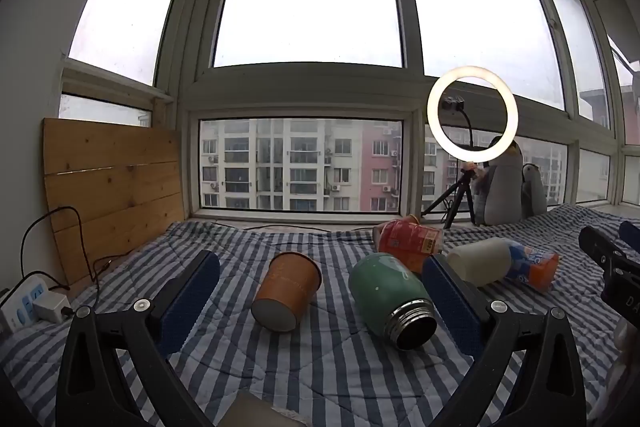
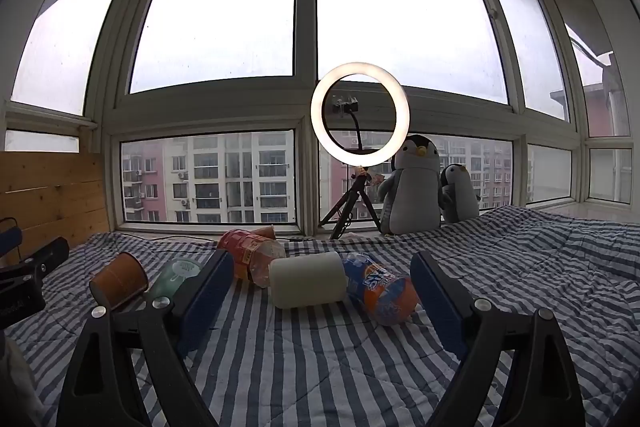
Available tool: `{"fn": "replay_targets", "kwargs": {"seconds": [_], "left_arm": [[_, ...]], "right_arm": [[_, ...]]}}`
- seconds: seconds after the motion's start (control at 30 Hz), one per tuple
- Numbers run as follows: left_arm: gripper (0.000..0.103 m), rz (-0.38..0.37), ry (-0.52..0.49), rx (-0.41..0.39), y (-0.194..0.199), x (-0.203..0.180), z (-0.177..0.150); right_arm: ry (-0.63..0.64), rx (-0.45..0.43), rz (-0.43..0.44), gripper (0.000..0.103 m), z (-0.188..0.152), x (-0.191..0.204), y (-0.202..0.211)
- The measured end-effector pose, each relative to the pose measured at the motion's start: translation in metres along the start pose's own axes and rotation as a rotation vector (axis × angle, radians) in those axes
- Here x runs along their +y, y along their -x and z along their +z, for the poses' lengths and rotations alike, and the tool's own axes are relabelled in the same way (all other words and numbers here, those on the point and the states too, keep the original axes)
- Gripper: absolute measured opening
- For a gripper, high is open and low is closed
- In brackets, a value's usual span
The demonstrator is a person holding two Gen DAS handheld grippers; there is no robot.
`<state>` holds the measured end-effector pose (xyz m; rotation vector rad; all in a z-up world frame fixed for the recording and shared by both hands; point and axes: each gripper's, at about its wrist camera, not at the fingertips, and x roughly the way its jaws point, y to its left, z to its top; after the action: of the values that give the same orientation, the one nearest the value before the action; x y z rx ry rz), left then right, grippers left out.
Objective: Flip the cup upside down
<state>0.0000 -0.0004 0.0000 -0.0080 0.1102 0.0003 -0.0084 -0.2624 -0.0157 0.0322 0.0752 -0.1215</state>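
Observation:
A brown paper cup [image 1: 287,290] lies on its side on the striped blanket [image 1: 320,367], white base toward me. It also shows in the right wrist view [image 2: 119,279] at the left. A green flask [image 1: 390,297] without a lid lies next to it, mouth toward me; it shows in the right wrist view [image 2: 176,277] too. My left gripper [image 1: 320,301] is open and empty, its fingers either side of the cup and flask. My right gripper [image 2: 322,297] is open and empty, in front of a white cup [image 2: 308,279] that lies on its side.
A red bottle [image 1: 410,241] and an orange soda bottle [image 2: 378,289] lie beside the white cup [image 1: 480,261]. A ring light on a tripod [image 2: 360,115] and two plush penguins [image 2: 412,183] stand by the window. A wooden board [image 1: 112,187] and a power strip [image 1: 24,301] are at the left.

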Motion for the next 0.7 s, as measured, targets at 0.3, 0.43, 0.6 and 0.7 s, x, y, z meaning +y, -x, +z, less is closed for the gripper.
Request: {"fn": "replay_targets", "kwargs": {"seconds": [0.3, 0.43, 0.6, 0.7], "left_arm": [[0.103, 0.002, 0.003, 0.004, 0.0032, 0.0001, 0.0023], [0.103, 0.003, 0.003, 0.001, 0.0079, -0.0016, 0.0038], [0.103, 0.003, 0.012, 0.005, -0.0009, 0.0001, -0.0015], [0.103, 0.003, 0.015, 0.005, -0.0009, 0.0008, -0.0023]], "right_arm": [[-0.012, -0.023, 0.006, 0.087, 0.0000, -0.0013, 0.0029], [-0.013, -0.014, 0.001, 0.087, -0.0012, 0.0010, 0.0019], [-0.011, -0.010, 0.000, 0.087, 0.0000, -0.0006, 0.0008], [-0.010, -0.008, 0.000, 0.088, 0.0002, -0.0002, 0.0003]]}}
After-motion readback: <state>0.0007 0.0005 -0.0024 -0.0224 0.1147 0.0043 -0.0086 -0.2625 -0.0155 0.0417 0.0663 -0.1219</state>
